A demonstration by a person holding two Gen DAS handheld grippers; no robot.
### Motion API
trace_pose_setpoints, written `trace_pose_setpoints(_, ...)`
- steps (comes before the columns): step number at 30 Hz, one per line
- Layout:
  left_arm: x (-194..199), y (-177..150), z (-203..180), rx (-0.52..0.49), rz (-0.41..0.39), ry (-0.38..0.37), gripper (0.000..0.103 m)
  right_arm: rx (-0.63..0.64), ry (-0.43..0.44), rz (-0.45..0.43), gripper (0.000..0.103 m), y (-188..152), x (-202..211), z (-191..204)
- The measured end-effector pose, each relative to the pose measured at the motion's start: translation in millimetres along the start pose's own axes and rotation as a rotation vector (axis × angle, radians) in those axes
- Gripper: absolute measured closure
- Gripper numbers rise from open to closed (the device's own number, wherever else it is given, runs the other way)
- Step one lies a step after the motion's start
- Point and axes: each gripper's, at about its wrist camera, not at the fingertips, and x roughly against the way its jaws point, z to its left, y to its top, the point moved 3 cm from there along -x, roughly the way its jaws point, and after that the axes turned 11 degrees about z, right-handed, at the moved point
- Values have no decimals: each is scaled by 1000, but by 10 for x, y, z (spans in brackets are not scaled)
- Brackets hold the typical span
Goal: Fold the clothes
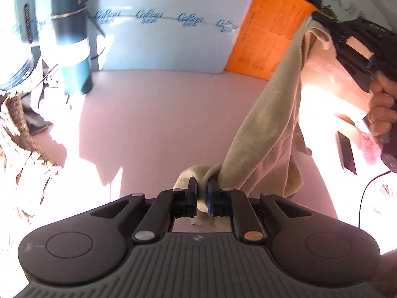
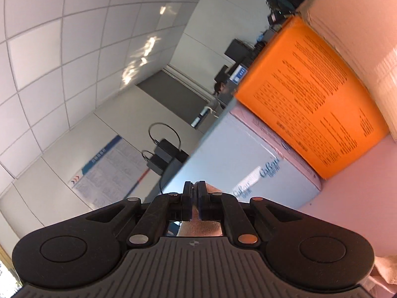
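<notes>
A beige cloth (image 1: 263, 114) hangs stretched between my two grippers over the pink table (image 1: 153, 124). My left gripper (image 1: 202, 193) is shut on its lower corner, which bunches around the pads. From there the cloth runs up and right to my right gripper (image 1: 322, 22), which a hand (image 1: 382, 109) holds. In the right wrist view the right gripper (image 2: 194, 198) is shut, with a strip of the cloth (image 2: 198, 231) showing between and below its fingers. The rest of the cloth is hidden in that view.
A dark thermos (image 1: 72, 42) stands at the table's back left, beside a woven basket (image 1: 17, 114) of clothes. A light blue board (image 1: 173, 37) and an orange board (image 1: 268, 34) line the far edge. A phone (image 1: 347, 151) lies at the right.
</notes>
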Motion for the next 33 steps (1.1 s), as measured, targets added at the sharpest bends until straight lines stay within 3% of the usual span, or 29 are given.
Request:
trace_pose_setpoints(3,-171,-58,337,131,46,64,92,6,-78,85,90,-203,-296,-114)
trace_pose_setpoints(4,-185,-84,394,144,48,71,89,15,-93,92,81,-252,-336,-127)
trace_pose_setpoints(5,-183,-151,461,154,53,74,83,22,-95,93,72,-276,-328,-132)
trace_pose_setpoints(7,-161,-209,525,167,48,84,67,33,-98,96,66,-285,-282,-149)
trace_pose_setpoints(8,-122,-220,548,167,41,96,53,49,-116,92,66,-254,-240,-157)
trace_pose_setpoints(9,-84,-223,572,164,30,106,48,70,-143,88,65,-214,-167,-170)
trace_pose_setpoints(12,126,-237,639,142,-50,108,47,160,-294,110,59,-144,114,-268)
trace_pose_setpoints(15,355,-179,704,118,-160,82,44,301,-477,190,57,-239,345,-465)
trace_pose_setpoints(19,383,98,391,-91,-179,84,41,389,-625,318,56,-513,524,-751)
trace_pose_setpoints(24,-9,421,-277,-271,-113,-25,34,392,-646,400,46,-796,457,-938)
trace_pose_setpoints(28,-416,625,-750,-312,-32,-96,34,334,-635,412,41,-871,320,-1040)
trace_pose_setpoints(33,-910,835,-1030,-271,49,-61,34,272,-650,403,41,-845,169,-1172)
